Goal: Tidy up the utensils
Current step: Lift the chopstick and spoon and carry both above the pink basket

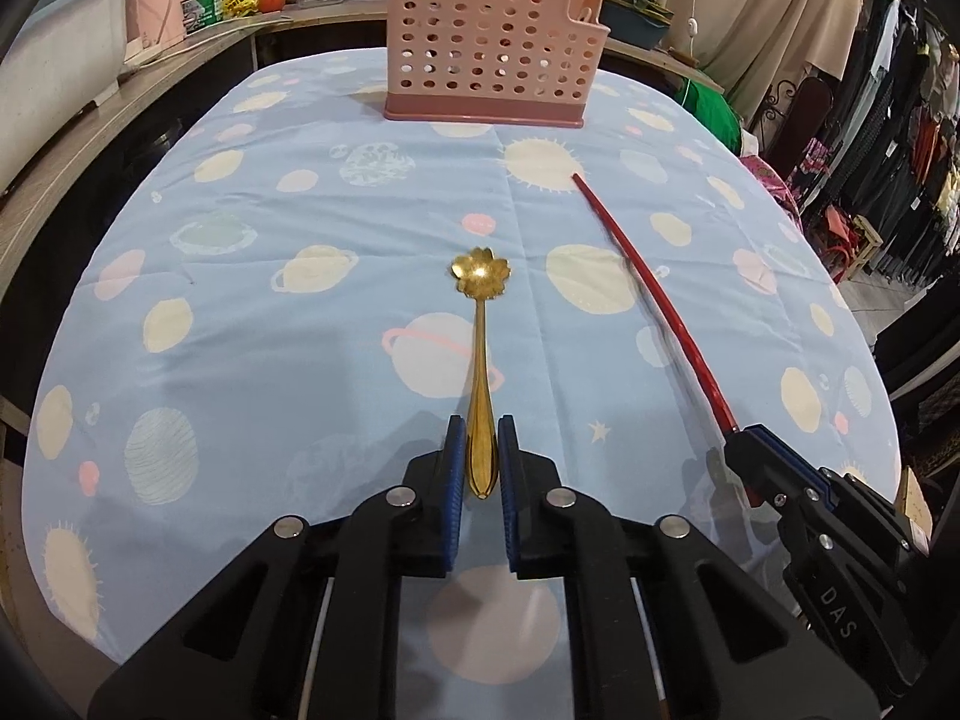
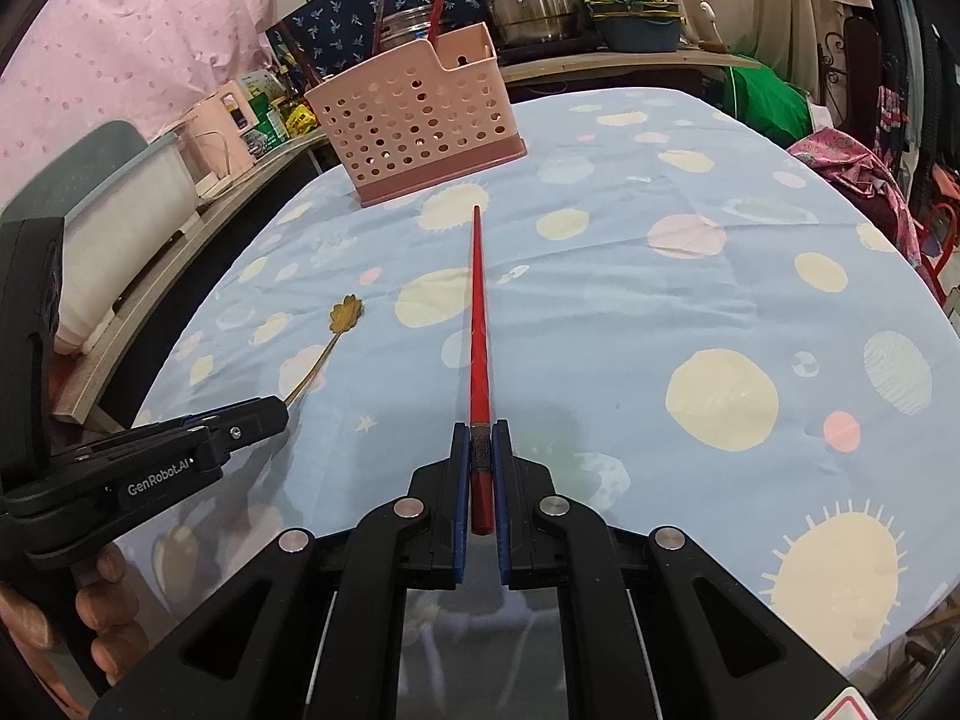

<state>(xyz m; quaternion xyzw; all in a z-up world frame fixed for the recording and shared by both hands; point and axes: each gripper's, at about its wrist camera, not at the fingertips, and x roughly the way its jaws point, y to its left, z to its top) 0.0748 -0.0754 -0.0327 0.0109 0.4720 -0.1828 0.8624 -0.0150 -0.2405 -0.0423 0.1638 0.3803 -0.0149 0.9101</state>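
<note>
Both hands are working at once. Left gripper (image 1: 480,450) is pinching the gold flower-bowl spoon (image 1: 480,360) at the wide butt end of its handle, fingers (image 1: 454,456) clenched on either side; spoon is pointing straight ahead, bowl facing up, low over the planet-print cloth of the bench (image 1: 240,300). Can't tell if the bowl end is touching the cloth or just clear.

Right gripper (image 2: 480,474) is clamping a red chopstick (image 2: 478,324) near its thick end, fingers (image 2: 461,480) tight on the patterned band, tip aiming toward the pink perforated utensil caddy (image 2: 414,126). Stick looks lifted or barely resting, hard to say.

Caddy is standing upright at the far end of the bench, well apart from both utensils. It has a tall main section plus a lower side pocket; another red stick seems to be standing in it already, seen from the right wrist cam.

Step in hand, my read: carry phase, grips made, drop-off pending. To do it well: both grips are at the extreme tail, so long levers, prone to swinging or pivoting. Keep squeeze firm, raise before travelling, tilt tip-down over the opening, go one hand at a time so grippers aren't crowding the rim. Chopstick prob. belongs w/ its mate. Release only once the tip is inside the wall.
</note>
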